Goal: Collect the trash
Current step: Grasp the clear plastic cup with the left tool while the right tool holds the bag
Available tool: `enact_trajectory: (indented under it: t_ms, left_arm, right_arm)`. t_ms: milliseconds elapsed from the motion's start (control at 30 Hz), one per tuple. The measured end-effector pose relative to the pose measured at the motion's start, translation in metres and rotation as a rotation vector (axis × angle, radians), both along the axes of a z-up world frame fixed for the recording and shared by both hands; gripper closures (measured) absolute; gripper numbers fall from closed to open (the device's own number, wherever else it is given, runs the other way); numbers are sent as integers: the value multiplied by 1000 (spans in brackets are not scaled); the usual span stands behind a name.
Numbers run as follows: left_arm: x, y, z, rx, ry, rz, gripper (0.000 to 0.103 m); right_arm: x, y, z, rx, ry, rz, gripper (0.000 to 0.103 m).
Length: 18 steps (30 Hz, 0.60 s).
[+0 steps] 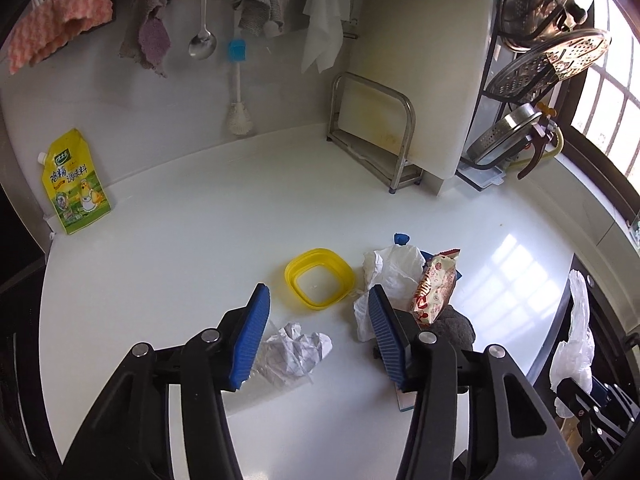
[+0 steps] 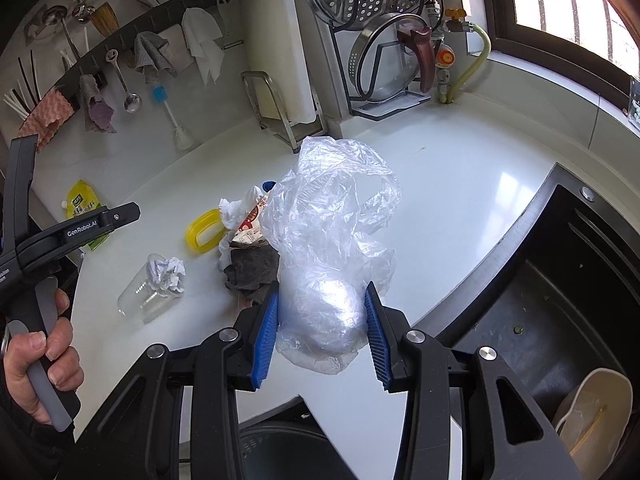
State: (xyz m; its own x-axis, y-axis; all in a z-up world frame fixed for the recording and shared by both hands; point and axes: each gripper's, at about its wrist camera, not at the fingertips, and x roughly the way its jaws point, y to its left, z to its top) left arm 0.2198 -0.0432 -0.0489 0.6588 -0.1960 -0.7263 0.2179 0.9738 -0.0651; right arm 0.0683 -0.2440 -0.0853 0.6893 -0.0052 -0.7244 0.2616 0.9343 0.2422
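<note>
A clear plastic bag (image 2: 332,248) is clamped between the blue pads of the right gripper (image 2: 321,322) and is held above the near edge of the white counter (image 2: 460,184), with its crumpled upper part standing up over the jaws. The left gripper (image 1: 316,312) is held above the counter with its jaws apart and nothing between them; its handle is gripped by a hand (image 2: 40,364) seen at the left of the right wrist view.

The remaining trash is placed around a yellow ring-shaped lid (image 1: 319,279) lying flat on the counter. Just right of the lid a crumpled white tissue (image 1: 390,276) is seen, with a red and white snack wrapper (image 1: 434,292) leaning against the tissue's right side and a dark grey cloth (image 1: 456,326) at the wrapper's near end. Nearer than the lid and slightly left, a ball of crumpled paper (image 1: 298,350) rests at the mouth of a clear plastic cup (image 2: 140,296) lying on its side. Well left of the lid, a yellow seasoning pouch (image 1: 74,184) stands against the wall. Far right of the lid, a black sink (image 2: 560,280) is set into the counter
</note>
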Motion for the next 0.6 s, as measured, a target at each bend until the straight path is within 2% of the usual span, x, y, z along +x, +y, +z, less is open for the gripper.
enact_trajectory:
  t_ms: [167,333,533,600]
  left_arm:
    - [-8,13,11,-23,-2,6,58]
    - [-20,25,21,-28,-11,6,58]
    - [-39,46,13,-35,23,23,58]
    - [-41,54,7,-35,38,36,53]
  right_arm:
    - [-5,4,1,7,-4,5,64]
    - [-11,8,3,10,-10,11,64]
    - [-15,10,1,17,-3,15,64]
    - [-15,12,-1,19,2,20,64]
